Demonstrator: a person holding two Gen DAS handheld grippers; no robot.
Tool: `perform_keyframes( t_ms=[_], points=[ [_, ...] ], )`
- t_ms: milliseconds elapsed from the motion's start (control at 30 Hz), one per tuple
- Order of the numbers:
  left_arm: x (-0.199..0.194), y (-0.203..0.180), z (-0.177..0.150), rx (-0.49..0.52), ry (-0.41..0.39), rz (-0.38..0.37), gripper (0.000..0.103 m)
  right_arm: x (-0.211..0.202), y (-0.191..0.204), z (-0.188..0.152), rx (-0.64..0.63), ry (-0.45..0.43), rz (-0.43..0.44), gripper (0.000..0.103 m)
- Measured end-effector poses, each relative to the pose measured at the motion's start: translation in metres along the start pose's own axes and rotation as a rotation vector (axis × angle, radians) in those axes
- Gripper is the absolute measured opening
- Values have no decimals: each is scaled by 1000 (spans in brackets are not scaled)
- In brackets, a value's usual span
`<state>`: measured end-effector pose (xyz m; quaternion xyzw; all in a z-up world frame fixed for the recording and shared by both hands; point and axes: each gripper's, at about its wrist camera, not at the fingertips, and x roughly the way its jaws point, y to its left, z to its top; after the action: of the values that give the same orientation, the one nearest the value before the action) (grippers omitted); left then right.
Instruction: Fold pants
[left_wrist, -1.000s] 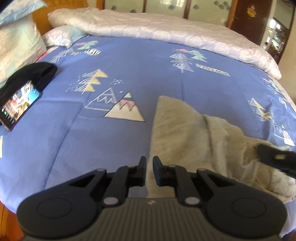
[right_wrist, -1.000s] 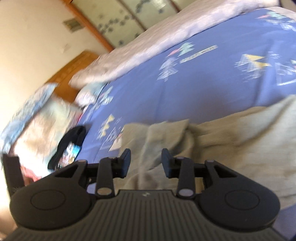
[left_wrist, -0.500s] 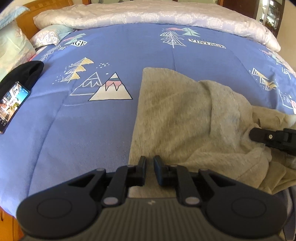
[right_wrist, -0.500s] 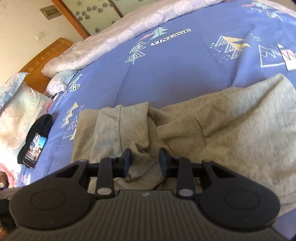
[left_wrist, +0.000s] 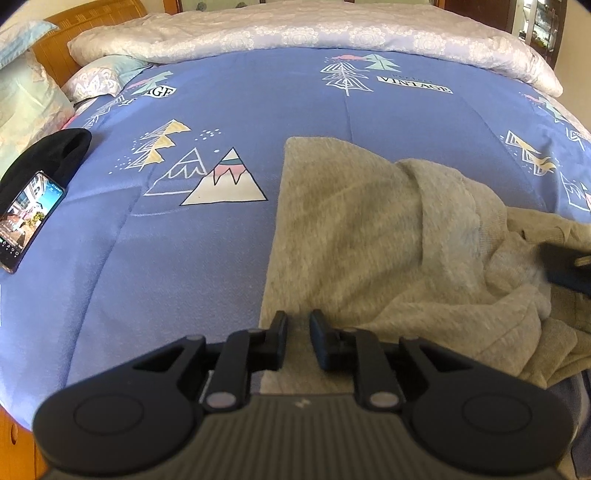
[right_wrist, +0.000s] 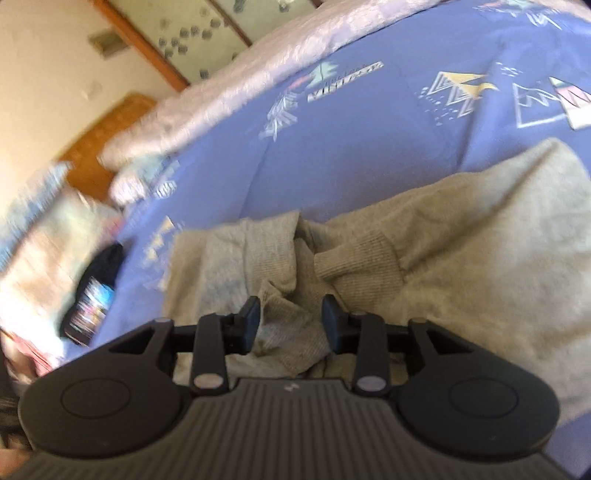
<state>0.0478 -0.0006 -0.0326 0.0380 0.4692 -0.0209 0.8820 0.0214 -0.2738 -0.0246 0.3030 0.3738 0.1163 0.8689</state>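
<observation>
Both grippers have come down closer to the grey pants (left_wrist: 369, 236) than a second ago, and both sets of jaws have just been opening. My left gripper (left_wrist: 298, 334) hovers over the near left edge of the pants, jaws parted by a narrow gap, nothing pinched. My right gripper (right_wrist: 291, 319) stands wider, released, with a bunched fold of ribbed cuff between the fingers; I cannot tell whether the pads touch it. Pants lie rumpled on the near right part of the blue patterned duvet (left_wrist: 229, 110). Farther left, a phone (left_wrist: 27, 218) with lit screen leans on a black cloth (left_wrist: 62, 151). Pale quilt (left_wrist: 332, 33) lies along the far side.
</observation>
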Motion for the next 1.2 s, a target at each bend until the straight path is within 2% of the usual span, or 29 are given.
perform_keyframes(
  t_ms=[67, 167, 233, 333, 433, 567, 600, 633, 667, 700, 767, 800, 867, 933, 1000, 1033, 1067, 1100, 1133, 1200],
  points=[
    [-3, 2, 1, -8, -1, -5, 18, -24, -7, 2, 22, -50, 17, 46],
    [-13, 8, 5, -45, -13, -30, 18, -61, -31, 3, 60, -142, -10, 47],
    [-23, 14, 10, -83, -39, -72, 19, -85, -52, 2, 101, -205, -48, 49],
    [-39, 11, 22, -97, -80, -134, 19, -114, -85, -3, 154, -275, -149, 56],
    [-47, -4, 35, -80, -86, -221, 21, -123, -111, -11, 219, -264, -199, 57],
    [-48, -43, 53, 4, -62, -314, 26, -105, -121, -22, 258, -191, -189, 57],
    [-49, -53, 55, 24, -58, -333, 27, -94, -120, -23, 257, -140, -190, 47],
    [-49, -66, 59, 56, -52, -356, 31, -85, -115, -25, 240, -121, -203, 41],
    [-50, -78, 61, 86, -47, -371, 35, -83, -105, -26, 191, -125, -239, 22],
    [-52, -94, 64, 126, -41, -388, 37, -81, -94, -25, 142, -118, -240, 20],
    [-54, -120, 68, 188, -32, -416, 41, -87, -71, -26, 79, -161, -196, 20],
    [-55, -135, 70, 223, -22, -431, 42, -90, -59, -26, 22, -182, -199, 20],
    [-57, -159, 74, 278, -6, -456, 52, -88, -29, -31, -127, -212, -225, 20],
    [-56, -183, 76, 333, 5, -449, 58, -84, -3, -41, -264, -228, -258, 20],
    [-53, -200, 76, 373, 18, -429, 59, -79, 10, -46, -361, -228, -277, 20],
    [-51, -206, 76, 390, 20, -420, 58, -77, 15, -49, -397, -226, -281, 20],
    [-48, -212, 75, 407, 19, -407, 48, -78, 19, -53, -423, -228, -288, 20],
    [-44, -214, 74, 414, 28, -400, 34, -79, 22, -55, -445, -236, -292, 20],
    [-40, -210, 77, 402, 54, -414, 9, -82, 25, -55, -466, -249, -289, 20],
    [-40, -191, 83, 327, 67, -467, 9, -89, 30, -58, -502, -276, -269, 21]
  ],
)
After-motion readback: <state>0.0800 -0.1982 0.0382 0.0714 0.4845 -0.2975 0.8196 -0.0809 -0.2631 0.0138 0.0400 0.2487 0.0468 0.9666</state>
